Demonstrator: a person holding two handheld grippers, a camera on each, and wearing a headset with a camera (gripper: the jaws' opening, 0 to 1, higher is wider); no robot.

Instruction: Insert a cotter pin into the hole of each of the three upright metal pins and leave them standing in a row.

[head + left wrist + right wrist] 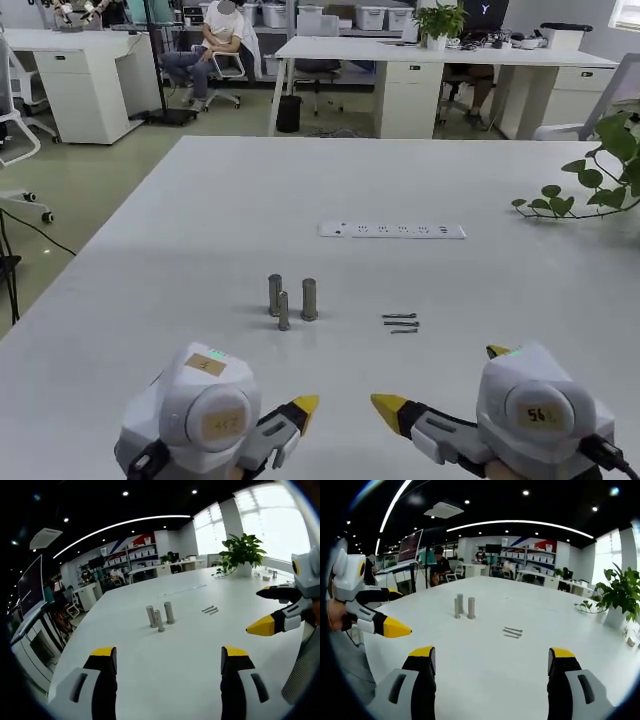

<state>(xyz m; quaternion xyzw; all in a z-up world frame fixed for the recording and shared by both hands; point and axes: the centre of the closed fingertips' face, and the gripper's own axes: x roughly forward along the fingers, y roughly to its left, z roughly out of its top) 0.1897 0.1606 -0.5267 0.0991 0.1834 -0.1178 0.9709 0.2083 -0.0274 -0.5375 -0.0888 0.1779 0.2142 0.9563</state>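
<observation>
Head view, near edge: the display (543,414) on the right claw (441,377) reads roughly "56"; that on the left claw (169,652) is illegible. Both claws gape wide, holding nothing. Farther along the table (200,250), three metal pins (290,300) stand clustered upright, with cotter pins (401,323) lying loose beside them.

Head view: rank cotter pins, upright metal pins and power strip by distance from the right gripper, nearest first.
1. cotter pins: lying on the table just ahead of the right gripper.
2. metal pins: standing in a cluster, ahead and to the left.
3. power strip: farthest, lying flat farther back on the table.
</observation>
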